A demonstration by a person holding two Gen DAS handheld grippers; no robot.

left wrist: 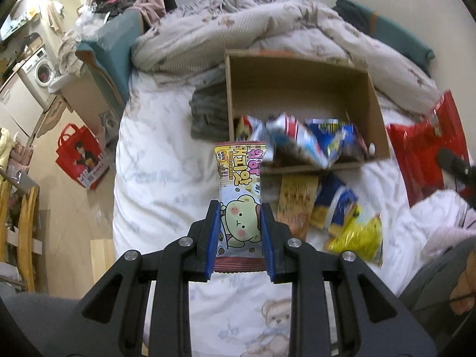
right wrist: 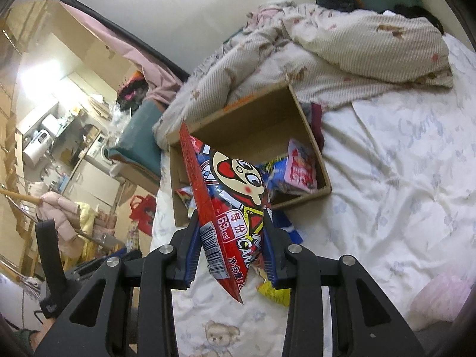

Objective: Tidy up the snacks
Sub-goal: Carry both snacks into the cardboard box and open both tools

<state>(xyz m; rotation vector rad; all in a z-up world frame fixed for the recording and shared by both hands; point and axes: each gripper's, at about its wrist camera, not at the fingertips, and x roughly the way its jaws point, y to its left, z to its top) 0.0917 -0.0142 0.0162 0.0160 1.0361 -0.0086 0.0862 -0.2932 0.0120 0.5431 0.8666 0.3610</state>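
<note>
A bed (left wrist: 154, 160) with a white sheet printed in pale flowers and teddy bears fills the middle of both views, a rumpled floral quilt (left wrist: 267, 23) heaped at its far end. An open cardboard box (left wrist: 297, 83) sits on the sheet just in front of the quilt, with several snack packets (left wrist: 312, 139) piled in its near part. More packets, among them a yellow packet (left wrist: 357, 235), lie on the sheet just outside the box's near wall.

The left gripper (left wrist: 240, 217) has its blue fingers closed on a pale wafer packet (left wrist: 238, 184) printed with a green cartoon bear, held above the sheet near the box. The right gripper (right wrist: 230, 232) clamps a red candy bag (right wrist: 226, 196) with a cartoon face, hanging in front of the box's near corner.

Left of the bed the floor holds a red tote bag (left wrist: 80, 154); farther off stand a washing machine (left wrist: 38, 71) and cluttered shelves. A teal cushion (left wrist: 113, 47) leans at the bed's far left corner.
</note>
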